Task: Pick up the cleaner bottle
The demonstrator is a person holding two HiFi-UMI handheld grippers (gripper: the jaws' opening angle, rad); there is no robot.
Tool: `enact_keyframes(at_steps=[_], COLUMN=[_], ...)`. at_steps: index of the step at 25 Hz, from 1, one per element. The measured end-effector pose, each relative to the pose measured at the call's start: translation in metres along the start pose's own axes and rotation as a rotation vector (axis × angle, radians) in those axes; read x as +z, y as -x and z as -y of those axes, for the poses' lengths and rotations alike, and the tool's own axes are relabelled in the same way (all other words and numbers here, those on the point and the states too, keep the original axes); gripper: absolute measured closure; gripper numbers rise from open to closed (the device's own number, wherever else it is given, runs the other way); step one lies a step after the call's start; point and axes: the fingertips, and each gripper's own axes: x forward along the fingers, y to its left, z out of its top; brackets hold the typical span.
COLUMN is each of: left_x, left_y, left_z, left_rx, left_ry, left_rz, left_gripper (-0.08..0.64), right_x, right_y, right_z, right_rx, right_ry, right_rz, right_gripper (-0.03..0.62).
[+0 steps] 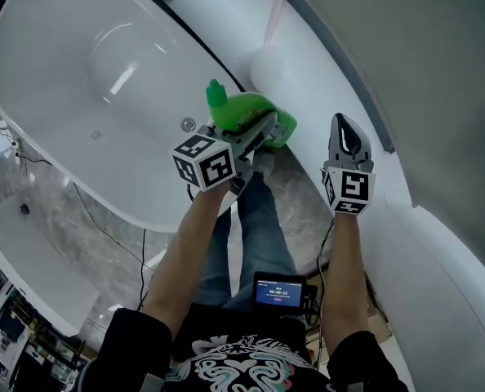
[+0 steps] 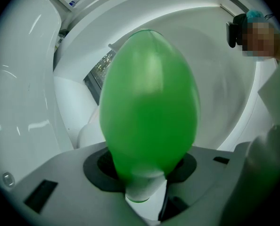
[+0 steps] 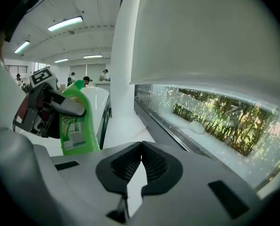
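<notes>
Left gripper: jaws stand wide and are clamped on the cleaner bottle. The green body fills the gap between them, pressed against both pads. It bulges well past the jaw tips, and its rounded end faces the left gripper view's camera.

In the head view the bottle's green cap sticks out beyond the jaws, angled toward the white bathtub. The tub lies ahead of the left jaws and off to their left. A small round metal fitting sits on the tub rim, just to the left of the jaws and close to the bottle.

Right gripper: jaws clenched, ribbed pads meeting tip to tip, nothing between them. In the head view it is to the right of the bottle and apart from it, jaws pointing the same way as the left pair.

In the right gripper view the bottle shows off to the left of the right jaws. It stands upright there in the left gripper's clamp, with its label turned toward the camera. The base is hidden behind the gripper body.

A small lit screen is at the person's waist, behind both pairs of jaws.
</notes>
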Motion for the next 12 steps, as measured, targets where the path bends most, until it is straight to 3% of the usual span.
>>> enact_keyframes(at_steps=[4,12], left_x=[0.006,0.048], left_y=[0.018,0.064], left_z=[0.009,0.044], left_rx=[-0.015,-0.062], left_ry=[0.057,0.142], left_rz=[0.017,0.045], left_gripper=[0.360,0.360], right_x=[0.009,0.077], right_y=[0.021,0.066], right_z=[-0.008,-0.026], right_rx=[-0.018,-0.064], right_ry=[-0.012,-0.053], right_rz=[0.007,0.061], right_gripper=[0.565,0.565])
